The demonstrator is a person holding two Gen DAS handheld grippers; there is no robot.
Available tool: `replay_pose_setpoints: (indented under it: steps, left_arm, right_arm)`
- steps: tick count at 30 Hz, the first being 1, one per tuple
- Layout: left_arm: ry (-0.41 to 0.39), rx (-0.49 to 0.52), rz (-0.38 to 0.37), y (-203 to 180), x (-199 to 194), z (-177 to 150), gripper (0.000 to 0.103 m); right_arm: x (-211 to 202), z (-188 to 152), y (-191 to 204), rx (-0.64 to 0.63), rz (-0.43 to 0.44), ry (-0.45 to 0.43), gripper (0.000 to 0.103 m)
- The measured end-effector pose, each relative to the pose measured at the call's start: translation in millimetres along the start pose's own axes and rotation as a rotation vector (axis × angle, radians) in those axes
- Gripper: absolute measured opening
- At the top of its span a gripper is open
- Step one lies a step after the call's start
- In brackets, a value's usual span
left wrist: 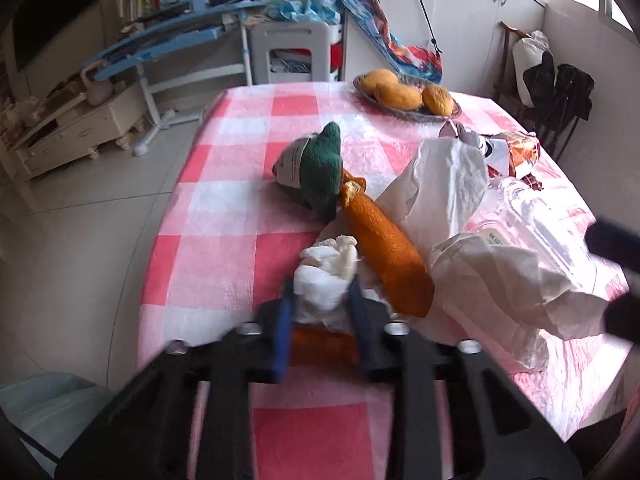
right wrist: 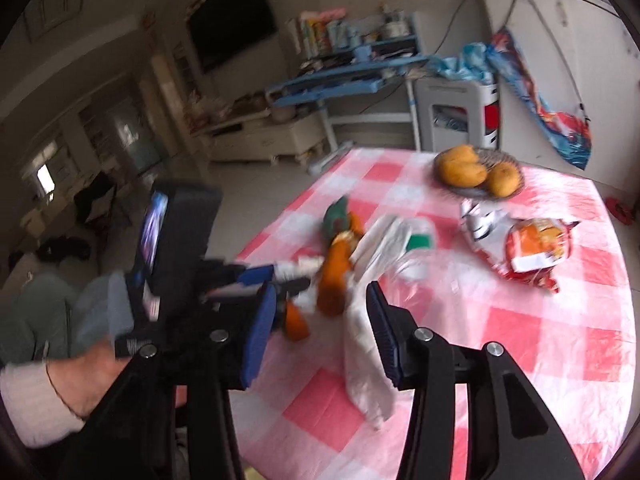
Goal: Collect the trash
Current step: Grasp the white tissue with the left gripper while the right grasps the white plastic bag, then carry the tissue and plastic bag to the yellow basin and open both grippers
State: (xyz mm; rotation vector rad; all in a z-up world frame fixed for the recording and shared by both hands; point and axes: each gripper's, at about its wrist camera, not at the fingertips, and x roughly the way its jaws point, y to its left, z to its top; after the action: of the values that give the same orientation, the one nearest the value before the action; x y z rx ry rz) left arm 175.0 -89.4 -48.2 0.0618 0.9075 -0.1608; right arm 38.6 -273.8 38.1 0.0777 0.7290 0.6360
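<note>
1. The left tool (left wrist: 320,300) was clamped on a crumpled white tissue (left wrist: 326,276), held just above the bench (left wrist: 224,240) near its front edge.
2. The right tool (right wrist: 320,328) stood apart, over a white bag (right wrist: 366,360).
3. A plush carrot (left wrist: 384,248) lay beside the tissue.
4. Farther off: snack wrappers (right wrist: 532,248), then mangoes (left wrist: 400,94) on a plate (left wrist: 454,114).

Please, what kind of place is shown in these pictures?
Probably a home living or dining room: a table with a checked tablecloth, a plate of mangoes, a wall television and a child's blue desk.
</note>
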Motion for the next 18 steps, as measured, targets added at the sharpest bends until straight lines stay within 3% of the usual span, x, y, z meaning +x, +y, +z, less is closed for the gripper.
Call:
replay_pose_setpoints:
  steps: [8,11,13,18]
  left_arm:
    - [-0.061,-0.079,-0.09,29,-30,-2,0.016]
    - [-0.085,-0.124,-0.119,38,-47,-10,0.016]
    - [-0.089,-0.152,-0.131,43,-54,-18,0.016]
    - [-0.075,-0.177,-0.14,44,-60,-38,0.016]
  right_arm:
    - [42,-15,12,-0.079,-0.118,0.103,0.047]
    - [36,-16,9,-0.05,-0.12,0.065,0.048]
    - [40,-19,6,-0.048,-0.151,0.088,0.049]
    - [52,-30,20,-0.185,-0.244,0.161,0.05]
